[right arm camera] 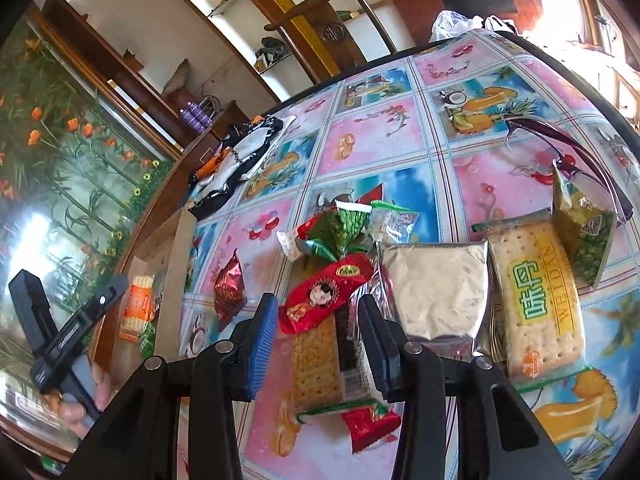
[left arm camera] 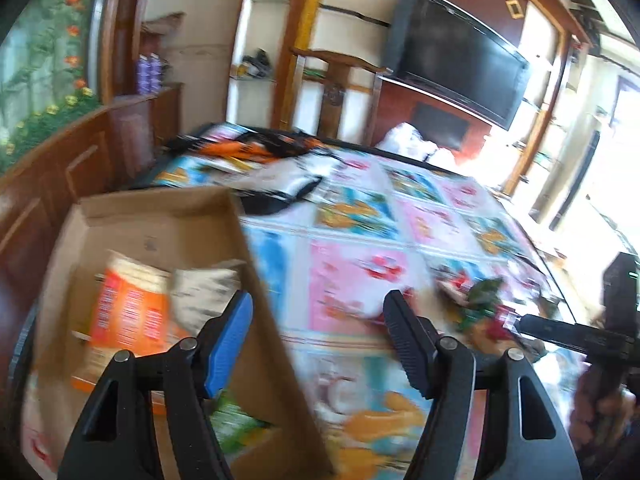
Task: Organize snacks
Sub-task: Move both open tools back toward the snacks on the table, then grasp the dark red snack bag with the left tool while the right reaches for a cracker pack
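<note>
The right gripper [right arm camera: 318,338] points down at the table with its ribbed blue and black pads partly apart and nothing pinched between them; a clear-wrapped cracker pack [right arm camera: 316,364] lies flat on the tablecloth [right arm camera: 376,132] straddled by the pads, seemingly below them rather than touched. A glossy red candy wrapper [right arm camera: 324,298] rests on its far end, and another red packet [right arm camera: 370,424] lies near its closer end. Just right sit a square silver foil pouch [right arm camera: 434,288] and a long cracker pack with green lettering [right arm camera: 536,300], then a crinkled green-and-gold bag [right arm camera: 584,232]. Farther off, small green wrapped sweets [right arm camera: 344,228] cluster together. The left gripper [left arm camera: 318,336] tilts downward, its pads standing wide apart and empty, one over the rim of a brown cardboard box [left arm camera: 256,280] at the table's left edge. Inside the box, through motion blur, lie an orange biscuit pack [left arm camera: 132,312] and a pale pouch [left arm camera: 204,292]. Beyond, black-and-white cloth [left arm camera: 280,188] is heaped on the glossy patterned tablecloth.
</note>
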A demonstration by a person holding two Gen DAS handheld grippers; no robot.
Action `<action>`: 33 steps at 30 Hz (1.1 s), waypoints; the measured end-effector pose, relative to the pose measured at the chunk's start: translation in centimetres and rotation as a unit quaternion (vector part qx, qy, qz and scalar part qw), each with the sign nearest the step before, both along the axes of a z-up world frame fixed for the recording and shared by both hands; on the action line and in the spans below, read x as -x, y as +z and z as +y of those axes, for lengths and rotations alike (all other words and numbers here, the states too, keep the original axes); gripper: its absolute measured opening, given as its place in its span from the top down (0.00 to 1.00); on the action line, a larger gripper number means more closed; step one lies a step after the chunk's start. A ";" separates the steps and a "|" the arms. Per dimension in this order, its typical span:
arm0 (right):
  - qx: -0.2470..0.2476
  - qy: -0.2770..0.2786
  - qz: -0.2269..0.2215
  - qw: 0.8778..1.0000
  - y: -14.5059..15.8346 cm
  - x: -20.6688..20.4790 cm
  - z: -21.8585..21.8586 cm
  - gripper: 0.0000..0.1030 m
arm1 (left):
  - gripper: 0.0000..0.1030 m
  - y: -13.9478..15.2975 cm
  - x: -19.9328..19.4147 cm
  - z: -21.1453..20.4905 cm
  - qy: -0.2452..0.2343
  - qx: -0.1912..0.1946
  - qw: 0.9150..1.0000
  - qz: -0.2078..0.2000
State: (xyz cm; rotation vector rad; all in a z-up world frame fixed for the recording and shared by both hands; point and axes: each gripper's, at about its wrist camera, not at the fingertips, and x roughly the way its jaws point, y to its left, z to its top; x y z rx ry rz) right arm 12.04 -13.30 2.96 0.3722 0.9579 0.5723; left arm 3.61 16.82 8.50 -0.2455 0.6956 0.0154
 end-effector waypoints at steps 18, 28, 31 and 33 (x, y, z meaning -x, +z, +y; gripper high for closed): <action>0.012 -0.012 -0.010 1.000 0.0 -1.6 0.5 0.77 | 0.18 -4.8 -6.4 -7.4 0.006 0.015 0.991 0.134; 0.004 -0.032 -0.072 0.997 3.3 0.4 -0.6 0.79 | 0.63 -7.1 -8.6 -9.4 0.026 -0.079 0.985 0.154; 0.006 -0.024 -0.070 0.997 3.3 0.5 -0.3 0.79 | 0.68 -7.0 -8.4 -9.2 0.024 -0.075 0.986 0.147; -0.001 -0.019 -0.062 0.998 3.1 0.4 -0.2 0.79 | 0.68 -6.9 -8.1 -8.8 0.014 -0.058 0.988 0.145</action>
